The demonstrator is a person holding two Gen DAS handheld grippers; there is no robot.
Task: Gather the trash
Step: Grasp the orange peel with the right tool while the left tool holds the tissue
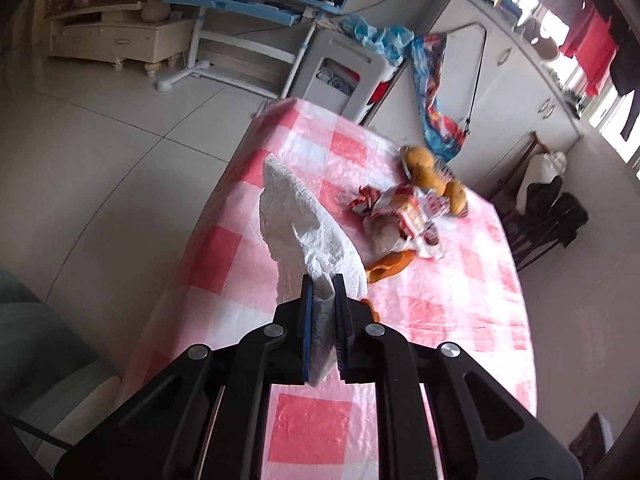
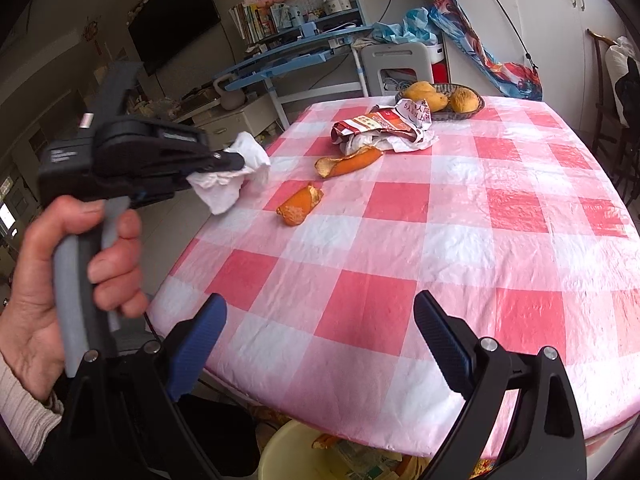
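The left gripper [image 1: 322,280] is clamped on a crumpled white paper tissue [image 1: 304,224], which hangs clear of the pink-and-white checked plastic tablecloth [image 2: 400,280] near the table's left edge; the person's left hand [image 2: 80,264] squeezes the grey handle to hold that grip. The right gripper [image 2: 320,344] stands wide with nothing between its blue pads, low over the near edge. Still on the cloth: a small curled piece of orange peel [image 2: 298,206], a longer strip of orange peel [image 2: 348,162] beyond it, and a crumpled red-and-white printed wrapper [image 2: 384,128] touching the strip's far end. A dark wire basket of yellow fruit [image 2: 440,98] sits behind and is probably not trash. A pale yellow plastic bucket [image 2: 288,456] under the near edge already holds scraps, likely the tissue's destination.
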